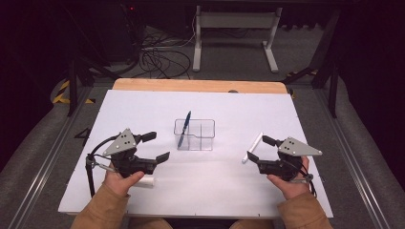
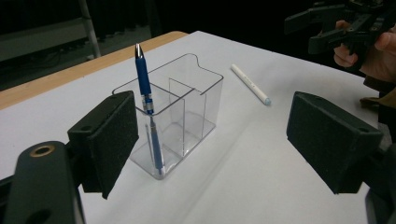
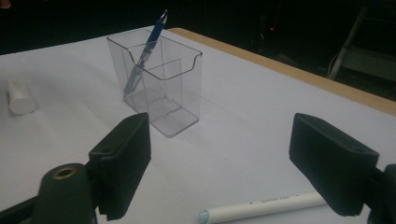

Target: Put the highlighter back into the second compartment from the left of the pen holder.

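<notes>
Right gripper (image 1: pixel 255 149) with jaws wide and empty, straddling the white pen (image 3: pixel 266 206) that lies flat on the table (image 1: pixel 286 109), right of the clear organizer (image 1: pixel 195 135) holding 1 blue pen (image 1: pixel 183 129). Left gripper (image 1: pixel 159 146) also wide, empty. Risk: closing off-centre could roll the round pen away.

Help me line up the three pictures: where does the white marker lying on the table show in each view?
High view: the white marker lies right of centre, just ahead of the right gripper.
Left gripper view: upper middle, beyond the clear organizer.
Right gripper view: bottom edge, between the open jaws.
Shared landmark: the blue pen standing tilted in the organizer.
</notes>
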`<state>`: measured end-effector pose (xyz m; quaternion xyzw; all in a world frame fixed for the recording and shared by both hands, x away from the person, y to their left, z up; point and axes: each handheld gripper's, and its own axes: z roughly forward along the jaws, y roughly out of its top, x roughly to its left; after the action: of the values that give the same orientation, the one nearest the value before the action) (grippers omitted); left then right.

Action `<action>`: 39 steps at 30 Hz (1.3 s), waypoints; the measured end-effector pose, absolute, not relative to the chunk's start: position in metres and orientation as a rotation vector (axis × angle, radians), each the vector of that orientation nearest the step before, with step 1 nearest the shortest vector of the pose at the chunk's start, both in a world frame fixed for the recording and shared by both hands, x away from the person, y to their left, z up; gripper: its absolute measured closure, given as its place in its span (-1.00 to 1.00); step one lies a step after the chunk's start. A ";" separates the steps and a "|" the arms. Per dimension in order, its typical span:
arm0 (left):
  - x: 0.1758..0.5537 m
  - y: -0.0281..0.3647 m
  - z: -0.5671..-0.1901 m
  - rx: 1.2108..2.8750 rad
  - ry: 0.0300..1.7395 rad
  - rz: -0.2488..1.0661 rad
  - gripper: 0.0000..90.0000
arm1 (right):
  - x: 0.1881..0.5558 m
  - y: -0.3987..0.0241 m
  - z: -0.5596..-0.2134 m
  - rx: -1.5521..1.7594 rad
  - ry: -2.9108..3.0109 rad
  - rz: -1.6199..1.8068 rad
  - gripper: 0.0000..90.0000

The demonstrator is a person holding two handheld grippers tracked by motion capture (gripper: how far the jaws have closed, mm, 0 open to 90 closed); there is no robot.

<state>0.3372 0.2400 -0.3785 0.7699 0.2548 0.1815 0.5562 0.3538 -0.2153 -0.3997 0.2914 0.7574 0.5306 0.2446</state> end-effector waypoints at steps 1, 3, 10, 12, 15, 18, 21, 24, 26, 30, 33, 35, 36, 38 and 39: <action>0.337 0.241 -0.379 1.817 0.602 0.435 -0.61 | 0.354 -0.215 -0.399 0.790 2.068 1.447 -0.48; 0.337 0.241 -0.379 1.819 0.605 0.431 -0.61 | 0.353 -0.215 -0.398 0.796 2.061 1.438 -0.47; 0.336 0.243 -0.380 1.827 0.609 0.451 -0.61 | 0.354 -0.212 -0.396 0.808 2.079 1.409 -0.42; 0.336 0.244 -0.381 1.825 0.611 0.452 -0.61 | 0.356 -0.213 -0.395 0.834 2.089 1.393 -0.41; 0.336 0.245 -0.382 1.825 0.618 0.443 -0.61 | 0.360 -0.214 -0.396 0.876 2.068 1.406 -0.41; 0.336 0.246 -0.382 1.826 0.618 0.447 -0.61 | 0.363 -0.214 -0.396 0.881 2.070 1.442 -0.33; 0.336 0.247 -0.382 1.823 0.623 0.448 -0.61 | 0.364 -0.210 -0.390 0.862 2.079 1.387 -0.29; 0.335 0.248 -0.383 1.822 0.625 0.448 -0.61 | 0.366 -0.208 -0.382 0.833 2.070 1.420 -0.29; 0.335 0.249 -0.383 1.820 0.624 0.451 -0.61 | 0.370 -0.206 -0.378 0.898 2.123 1.343 -0.31; 0.335 0.250 -0.383 1.820 0.628 0.453 -0.61 | 0.374 -0.202 -0.364 0.899 2.126 1.270 -0.31; 0.335 0.251 -0.383 1.821 0.630 0.448 -0.61 | 0.378 -0.202 -0.356 0.925 2.129 1.263 -0.35; 0.335 0.252 -0.382 1.822 0.627 0.456 -0.61 | 0.380 -0.201 -0.352 0.938 2.128 1.252 -0.36; 0.335 0.252 -0.382 1.820 0.626 0.457 -0.61 | 0.381 -0.200 -0.350 0.932 2.132 1.249 -0.36; 0.335 0.252 -0.382 1.817 0.627 0.454 -0.61 | 0.383 -0.199 -0.347 0.922 2.140 1.248 -0.36; 0.335 0.251 -0.382 1.818 0.627 0.454 -0.61 | 0.383 -0.198 -0.347 0.933 2.137 1.252 -0.36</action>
<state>0.3351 0.2514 -0.3822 0.7682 0.2648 0.1917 0.5505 0.3831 -0.1980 -0.3471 0.3418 0.7827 0.4588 0.2450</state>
